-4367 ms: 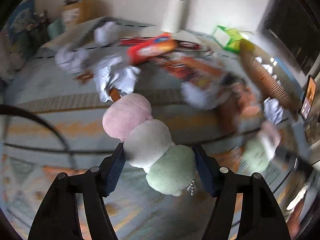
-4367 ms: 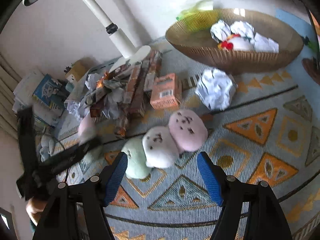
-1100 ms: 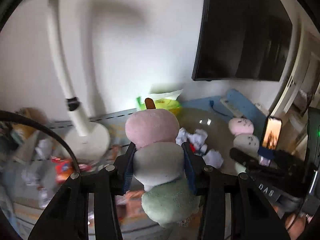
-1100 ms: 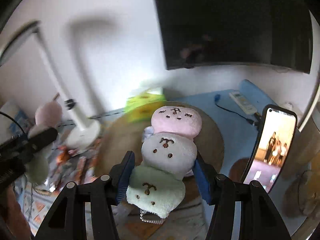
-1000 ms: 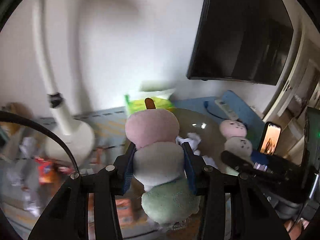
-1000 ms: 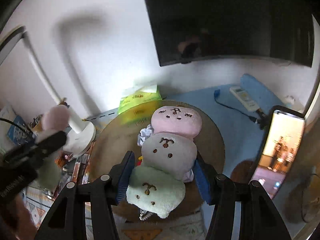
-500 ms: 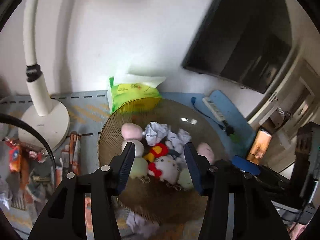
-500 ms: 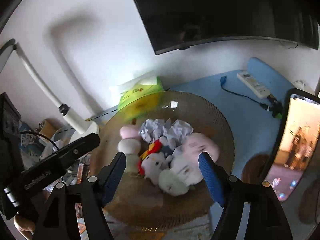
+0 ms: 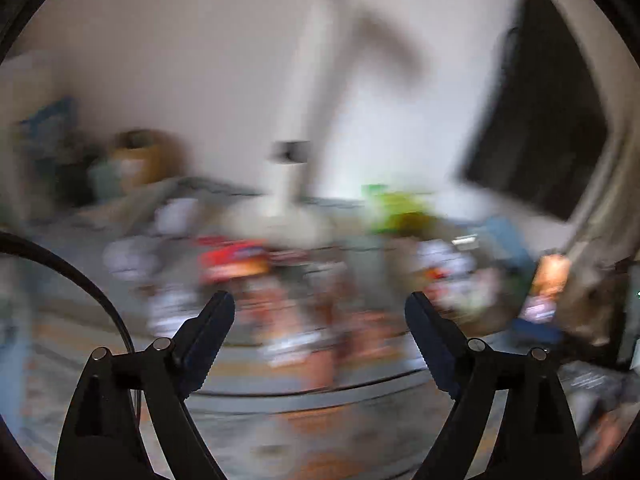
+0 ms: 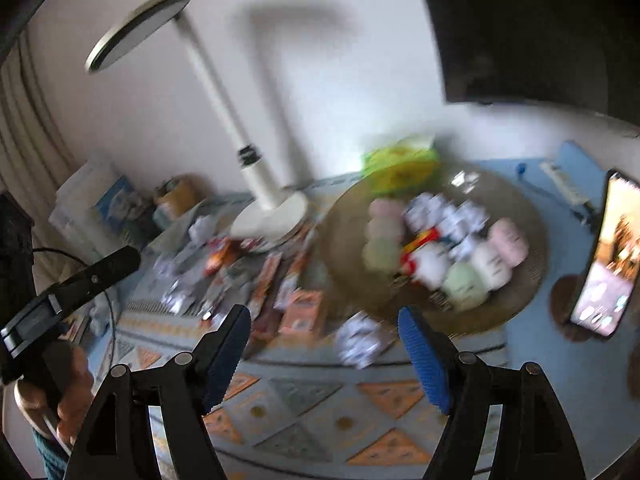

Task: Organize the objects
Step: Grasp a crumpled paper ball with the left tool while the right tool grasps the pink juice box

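Both plush toys have left the tools since a second ago: each three-ball plush that was clamped then now lies in the woven basket [image 10: 516, 300]. The left tool [image 9: 318, 316] has just been opening and its jaws stand wide with nothing between them; the right tool [image 10: 324, 330] also stands wide and empty. Both views have swung away from the basket toward the clutter on the patterned rug [image 10: 320, 412].

In the right wrist view the basket sits right of centre. One plush toy [image 10: 382, 236] lies at its left side, pink ball farthest, green nearest. The second plush toy [image 10: 486, 260] lies at the right side. Between them are crumpled paper balls [image 10: 444, 212] and a small red and white toy [image 10: 428, 258].

Outside the basket, just by its near rim, lies another paper ball [image 10: 360, 342], with an orange box [image 10: 302, 312] to its left and scattered snack packets [image 10: 264, 276] beyond. A white lamp [image 10: 256, 176] stands behind them, a green tissue pack [image 10: 400, 158] behind the basket, and a phone [image 10: 604, 256] stands upright at the right. The left wrist view is heavily blurred; only a red packet [image 9: 234, 260] stands out ahead of the tool.
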Demonstrator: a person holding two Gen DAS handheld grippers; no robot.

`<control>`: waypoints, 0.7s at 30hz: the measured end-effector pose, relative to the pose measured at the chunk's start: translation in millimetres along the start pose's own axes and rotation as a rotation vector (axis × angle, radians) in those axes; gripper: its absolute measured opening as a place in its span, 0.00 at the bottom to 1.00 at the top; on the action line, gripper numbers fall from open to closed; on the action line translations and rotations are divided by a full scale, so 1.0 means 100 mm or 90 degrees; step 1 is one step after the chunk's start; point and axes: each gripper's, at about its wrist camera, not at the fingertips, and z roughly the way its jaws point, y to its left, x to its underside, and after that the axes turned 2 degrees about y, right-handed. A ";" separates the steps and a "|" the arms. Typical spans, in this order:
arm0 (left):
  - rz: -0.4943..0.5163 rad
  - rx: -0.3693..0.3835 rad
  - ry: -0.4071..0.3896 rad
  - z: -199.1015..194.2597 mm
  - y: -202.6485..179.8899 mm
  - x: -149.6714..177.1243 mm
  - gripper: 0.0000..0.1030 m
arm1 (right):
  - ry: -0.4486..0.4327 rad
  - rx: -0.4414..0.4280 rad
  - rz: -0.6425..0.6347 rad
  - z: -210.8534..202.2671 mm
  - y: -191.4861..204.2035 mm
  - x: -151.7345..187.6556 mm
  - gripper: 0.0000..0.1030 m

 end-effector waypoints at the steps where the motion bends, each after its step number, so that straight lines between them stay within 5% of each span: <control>1: 0.006 -0.043 0.003 0.01 0.17 0.06 0.84 | 0.008 -0.008 -0.002 0.05 0.06 0.04 0.73; 3: 0.014 -0.125 0.010 0.06 0.44 0.17 0.84 | 0.028 -0.026 -0.004 0.20 0.18 0.12 0.73; 7: 0.011 -0.208 0.031 0.25 0.80 0.33 0.84 | 0.072 -0.048 -0.026 0.59 0.49 0.20 0.73; 11: -0.007 -0.127 0.081 0.64 1.08 0.33 0.84 | 0.081 0.042 -0.005 0.91 0.57 0.26 0.73; 15: 0.000 -0.096 0.109 0.96 1.21 0.26 0.84 | 0.133 0.015 0.037 1.24 0.41 0.40 0.64; 21: -0.020 -0.035 0.123 1.22 1.27 0.29 0.84 | 0.114 0.084 0.028 1.50 0.43 0.38 0.63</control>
